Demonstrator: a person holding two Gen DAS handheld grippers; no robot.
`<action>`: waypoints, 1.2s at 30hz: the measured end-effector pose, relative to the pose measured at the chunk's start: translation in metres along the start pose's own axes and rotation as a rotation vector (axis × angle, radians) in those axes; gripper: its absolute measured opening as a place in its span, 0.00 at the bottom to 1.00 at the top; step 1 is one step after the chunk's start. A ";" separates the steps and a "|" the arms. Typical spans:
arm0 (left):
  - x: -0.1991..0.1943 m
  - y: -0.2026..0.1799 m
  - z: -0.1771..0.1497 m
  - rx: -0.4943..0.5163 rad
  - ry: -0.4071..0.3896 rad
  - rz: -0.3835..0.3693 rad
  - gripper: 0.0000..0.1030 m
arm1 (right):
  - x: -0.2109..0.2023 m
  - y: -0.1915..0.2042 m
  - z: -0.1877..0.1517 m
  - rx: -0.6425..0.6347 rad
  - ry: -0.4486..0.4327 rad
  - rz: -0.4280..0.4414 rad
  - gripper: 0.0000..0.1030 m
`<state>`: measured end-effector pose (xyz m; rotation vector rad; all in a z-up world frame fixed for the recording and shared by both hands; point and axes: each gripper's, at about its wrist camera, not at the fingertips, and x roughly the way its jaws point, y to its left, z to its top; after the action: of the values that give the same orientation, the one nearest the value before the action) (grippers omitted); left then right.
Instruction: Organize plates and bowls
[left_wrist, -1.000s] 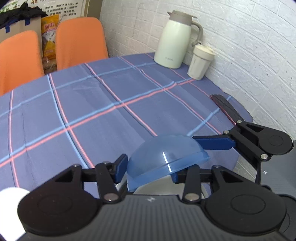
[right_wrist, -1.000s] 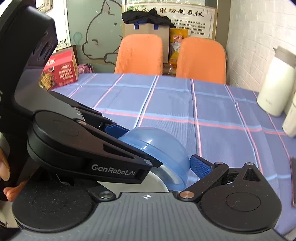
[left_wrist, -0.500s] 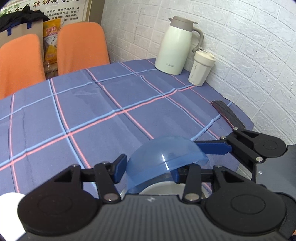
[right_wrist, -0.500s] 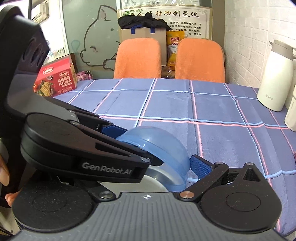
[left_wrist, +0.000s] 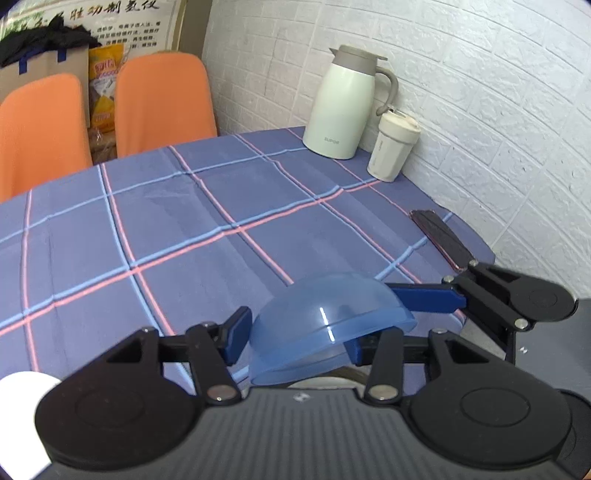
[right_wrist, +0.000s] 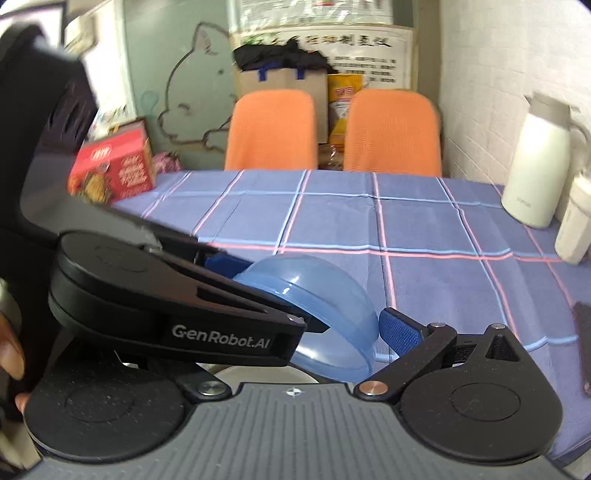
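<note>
A translucent blue bowl (left_wrist: 325, 321) hangs upside down and tilted above the checked tablecloth (left_wrist: 184, 229). My left gripper (left_wrist: 293, 339) is shut on it: one pad presses its left wall and the other shows through the plastic. From the right, one of the right gripper's fingers (left_wrist: 424, 299) touches the bowl's rim. In the right wrist view the bowl (right_wrist: 332, 295) sits between the left gripper's fingers (right_wrist: 258, 302). My right gripper (right_wrist: 299, 332) has its right pad against the rim; its left finger is hidden. A silvery dish rim (left_wrist: 325, 382) shows under the bowl.
A white jug (left_wrist: 343, 107) and a cream cup (left_wrist: 393, 151) stand by the brick wall. A dark flat object (left_wrist: 441, 240) lies at the table's right edge. Two orange chairs (right_wrist: 269, 133) stand behind, a red box (right_wrist: 114, 166) far left, and something white (left_wrist: 22, 406) near left.
Both grippers have risen together with the blue bowl, so the table looks lower and farther. The hold on the bowl looks the same.
</note>
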<state>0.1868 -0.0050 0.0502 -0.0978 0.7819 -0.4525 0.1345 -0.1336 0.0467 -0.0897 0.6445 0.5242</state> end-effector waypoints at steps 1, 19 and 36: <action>0.006 0.005 0.002 -0.020 0.005 0.000 0.49 | 0.006 -0.003 0.001 0.016 -0.006 0.004 0.86; -0.016 -0.001 0.032 -0.003 -0.080 0.044 0.60 | 0.007 -0.010 0.030 0.055 -0.050 0.070 0.87; 0.038 0.046 0.033 -0.119 0.068 0.059 0.62 | 0.075 -0.033 0.032 0.145 0.132 0.157 0.87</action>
<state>0.2499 0.0171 0.0368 -0.1699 0.8765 -0.3548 0.2193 -0.1211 0.0251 0.0642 0.8206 0.6245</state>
